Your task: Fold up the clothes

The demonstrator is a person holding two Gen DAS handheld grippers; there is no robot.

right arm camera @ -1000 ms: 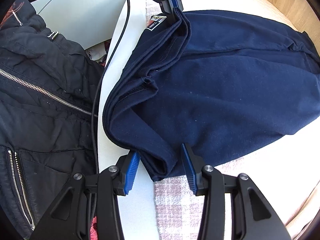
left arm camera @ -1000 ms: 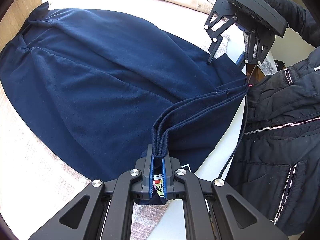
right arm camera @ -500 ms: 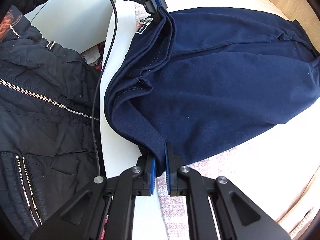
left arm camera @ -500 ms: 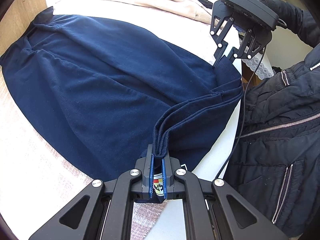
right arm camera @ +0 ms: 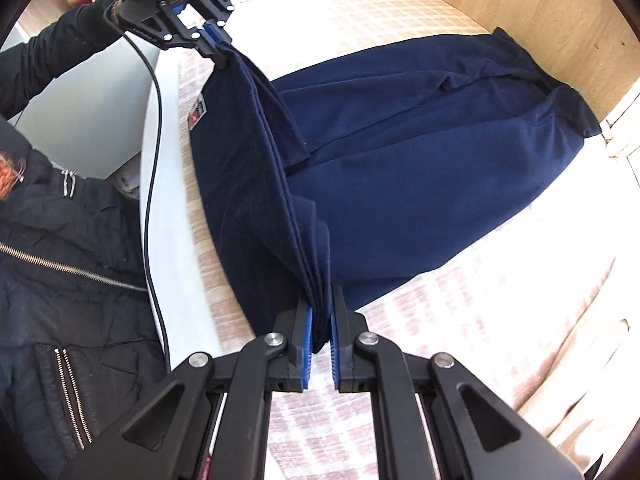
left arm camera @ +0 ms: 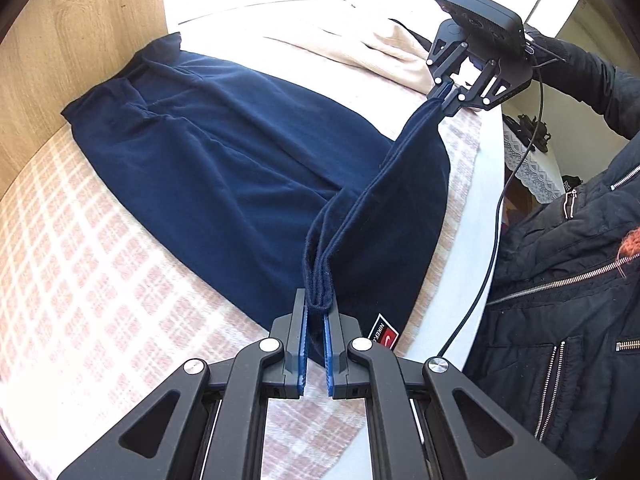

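A navy blue garment lies spread over a checked blanket on a bed, its far end against a wooden wall. My left gripper is shut on one near corner of its bunched hem, next to a small red label. My right gripper is shut on the other near corner. The hem hangs taut between the two grippers, lifted off the blanket. In the left wrist view the right gripper shows at upper right; in the right wrist view the left gripper shows at upper left.
A beige cloth lies beyond the garment. The white mattress edge runs along the near side, with a black cable hanging beside it. A person in a black zipped jacket stands close to that edge. A wooden panel bounds the far side.
The right gripper closed on the garment's corner. Both grippers then rose and drew apart, lifting the near hem off the blanket and pulling it taut.
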